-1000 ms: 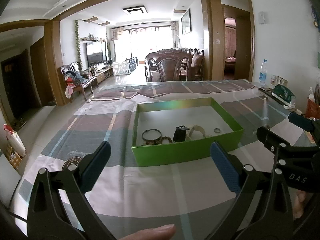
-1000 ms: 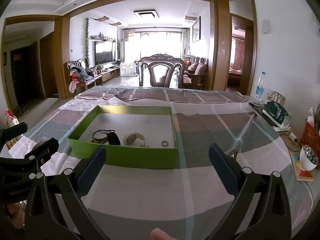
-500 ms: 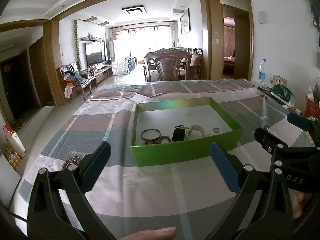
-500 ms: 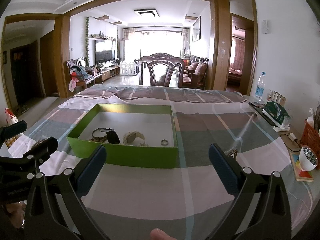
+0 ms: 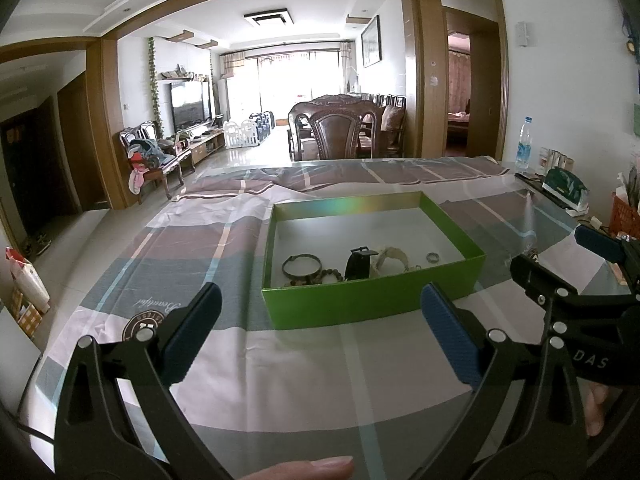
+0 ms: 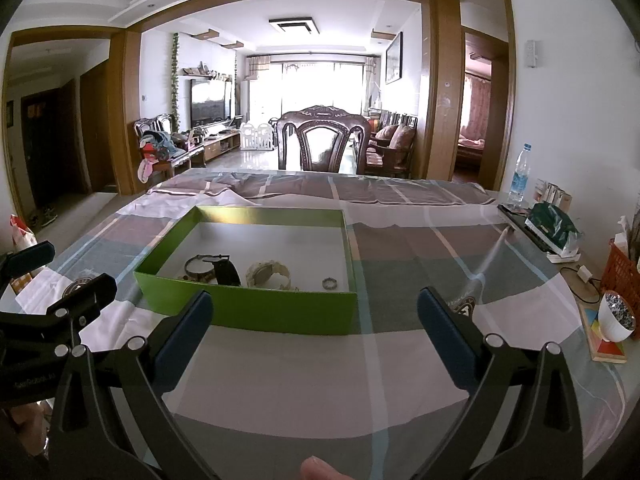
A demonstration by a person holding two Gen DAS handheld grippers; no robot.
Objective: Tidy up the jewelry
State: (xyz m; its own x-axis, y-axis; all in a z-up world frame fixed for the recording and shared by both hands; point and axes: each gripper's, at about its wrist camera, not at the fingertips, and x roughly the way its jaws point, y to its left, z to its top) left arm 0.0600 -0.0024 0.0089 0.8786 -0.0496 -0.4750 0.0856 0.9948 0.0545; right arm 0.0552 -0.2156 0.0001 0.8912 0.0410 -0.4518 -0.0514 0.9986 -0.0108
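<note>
Here the jewelry (image 5: 348, 266) lies in the green box (image 5: 372, 304) on the cloth-covered surface (image 5: 280, 364). Both hand-held grippers, left (image 5: 320, 336) and right (image 6: 312, 332), hover released just before the box, holding nothing.

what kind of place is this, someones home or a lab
Most likely a home: a cloth-covered dining table with a carved wooden chair behind it, opening onto a living room with a television.

Both wrist views face the green box (image 5: 372, 300) (near) side by side.
</note>
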